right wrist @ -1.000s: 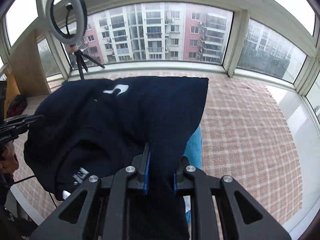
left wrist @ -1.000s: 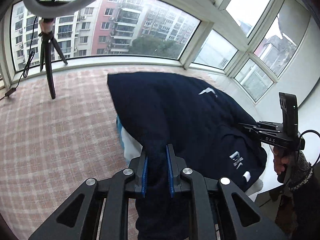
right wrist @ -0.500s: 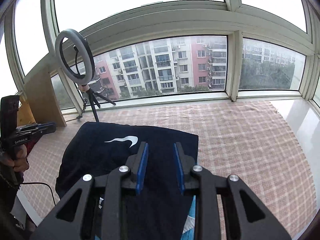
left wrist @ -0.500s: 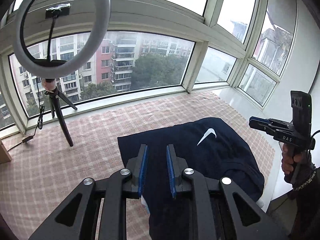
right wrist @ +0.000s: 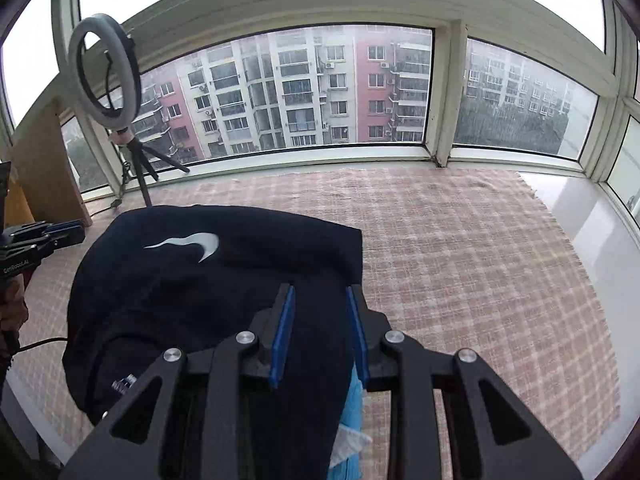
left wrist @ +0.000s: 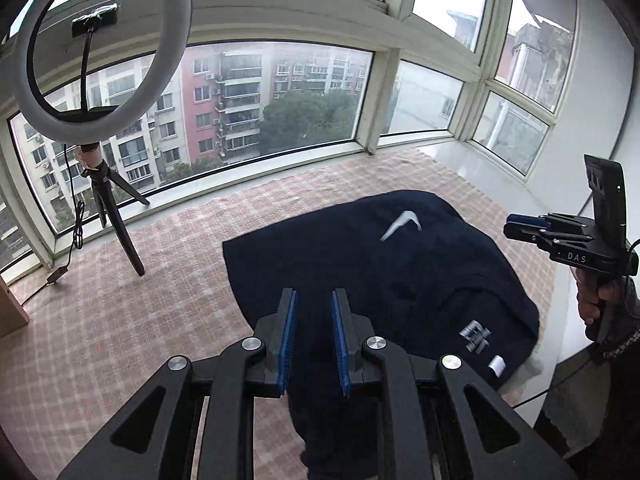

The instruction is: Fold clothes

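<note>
My left gripper [left wrist: 313, 334] has its two blue pads [left wrist: 287, 336] a little apart, and I hold it above the near side of the dark blue shirt [left wrist: 384, 280]. Dark cloth shows between the pads, but I cannot tell if they pinch it or just hang over it. My right gripper [right wrist: 321, 330] has its pads spread wider, and nothing is squeezed between them; the shirt lies under them. In the left camera I can see my right gripper out past the right side of the shirt, with my hand [left wrist: 592, 300] around its handle. The shirt lies in a soft heap on the checked pink cloth [right wrist: 460, 264] that covers the window ledge, close to the near edge. A white swoosh mark [right wrist: 188, 245] is on top of it, and a small white tag [left wrist: 497, 366] sticks out at its near right side. Something light blue [right wrist: 352, 408] peeks out from under the shirt's near edge. A ring light [left wrist: 100, 40] on a little tripod [left wrist: 116, 208] stands at the far left corner of the ledge, by the window.
</note>
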Available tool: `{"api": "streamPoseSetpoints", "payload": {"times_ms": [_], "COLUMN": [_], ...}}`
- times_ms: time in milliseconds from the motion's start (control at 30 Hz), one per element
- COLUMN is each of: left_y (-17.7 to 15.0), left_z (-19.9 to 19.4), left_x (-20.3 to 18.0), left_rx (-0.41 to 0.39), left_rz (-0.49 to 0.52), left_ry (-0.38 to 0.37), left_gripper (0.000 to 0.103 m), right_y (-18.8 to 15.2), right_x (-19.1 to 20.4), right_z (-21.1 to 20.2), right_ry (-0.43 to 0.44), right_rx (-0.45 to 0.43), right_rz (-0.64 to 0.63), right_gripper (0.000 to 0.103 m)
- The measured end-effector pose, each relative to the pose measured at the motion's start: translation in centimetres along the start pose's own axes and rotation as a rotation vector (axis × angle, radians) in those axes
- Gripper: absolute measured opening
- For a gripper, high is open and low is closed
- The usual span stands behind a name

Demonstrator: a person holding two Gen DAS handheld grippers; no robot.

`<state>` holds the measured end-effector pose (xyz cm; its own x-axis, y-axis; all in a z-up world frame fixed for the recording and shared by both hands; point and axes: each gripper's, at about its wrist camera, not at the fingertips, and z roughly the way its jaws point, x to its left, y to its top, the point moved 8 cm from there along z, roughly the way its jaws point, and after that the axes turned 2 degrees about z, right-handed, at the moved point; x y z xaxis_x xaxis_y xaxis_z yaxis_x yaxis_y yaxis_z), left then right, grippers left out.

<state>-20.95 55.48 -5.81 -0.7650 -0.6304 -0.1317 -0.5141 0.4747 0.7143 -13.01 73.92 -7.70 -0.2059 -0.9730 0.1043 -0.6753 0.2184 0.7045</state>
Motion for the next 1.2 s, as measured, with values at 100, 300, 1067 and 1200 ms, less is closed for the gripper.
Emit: {"api": "streamPoseSetpoints", "payload": {"times_ms": [100, 300, 1067, 1200], "left_y": [-3.0, -9.9, -16.0, -18.3], "left_z": [-0.7, 3.4, -15.2, -18.1], "left_x": [-3.5, -5.9, 4.8, 6.7], "left_rx": [0.034, 0.249, 0.125, 0.118], "left_rz": [0.010, 0.013, -0.083, -0.116], "left_ry": [-0.091, -0.124, 0.074, 0.076], "left_gripper": [0.016, 0.015, 0.072, 0.072], "right_y": [-3.7, -11.6, -15.9, -16.9], "right_x": [2.6, 3.7, 20.4, 24.4], "right_z": [-1.9, -0.6, -10.5, -12.2], "right_ry": [0.006, -0.062, -0.199, -0.262], "right_rx": [0.022, 0.178, 0.041, 0.015], "right_rz": [-0.028, -0.095, 0.320, 0.310], "right_gripper": [0.025, 0.026, 0.053, 0.054]}}
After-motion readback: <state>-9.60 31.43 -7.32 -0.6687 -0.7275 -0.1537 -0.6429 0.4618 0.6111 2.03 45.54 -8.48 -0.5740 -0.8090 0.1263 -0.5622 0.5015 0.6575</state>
